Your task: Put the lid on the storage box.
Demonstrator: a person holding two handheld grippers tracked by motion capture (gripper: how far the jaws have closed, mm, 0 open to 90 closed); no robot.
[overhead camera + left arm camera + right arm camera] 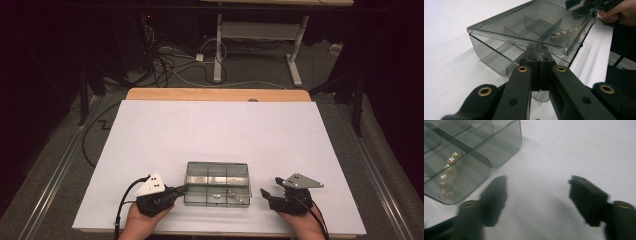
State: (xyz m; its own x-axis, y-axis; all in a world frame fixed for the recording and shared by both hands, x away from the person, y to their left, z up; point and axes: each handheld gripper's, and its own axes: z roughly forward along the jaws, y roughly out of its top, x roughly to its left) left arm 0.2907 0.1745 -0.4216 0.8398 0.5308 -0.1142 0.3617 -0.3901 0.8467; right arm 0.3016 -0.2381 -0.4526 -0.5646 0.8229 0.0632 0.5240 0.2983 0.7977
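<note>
The clear box is set at the near edge of the counter. Its lid edge is pinched by the left gripper; the right gripper is spread, empty, just beside it. Lifting the lid seems underway; a steadying hold on the base is probably called for next.

High cam sits above the near edge, looking fwd and down over the whole counter. Both gripper cams ride low, super close. All 3 share the smoky plastic box.
</note>
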